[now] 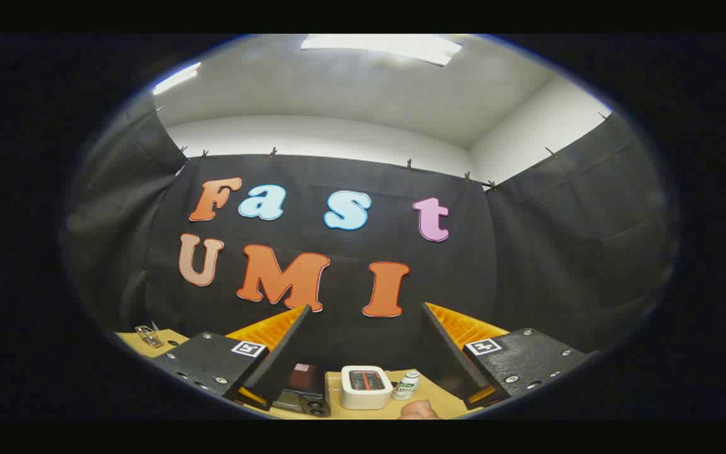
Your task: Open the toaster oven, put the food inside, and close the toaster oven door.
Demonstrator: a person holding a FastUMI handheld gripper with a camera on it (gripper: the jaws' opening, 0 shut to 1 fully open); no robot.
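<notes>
My gripper (365, 308) is open, its two fingers spread wide with nothing between them, raised high above the table and aimed at the booth's back wall. Far below, between the fingers, a dark toaster oven (303, 391) stands on the wooden table (429, 396), partly hidden by the left finger. I cannot tell how its door stands. Nearer to me, on the right, a small rounded pinkish-brown thing (418, 411) lies at the table's near side. It may be the food, but too little of it shows to tell.
A white pop-up toaster (366, 386) stands just right of the toaster oven. A small white bottle (407, 384) with a green label is beside it. A metal clip (146, 335) lies on the table beyond the left finger.
</notes>
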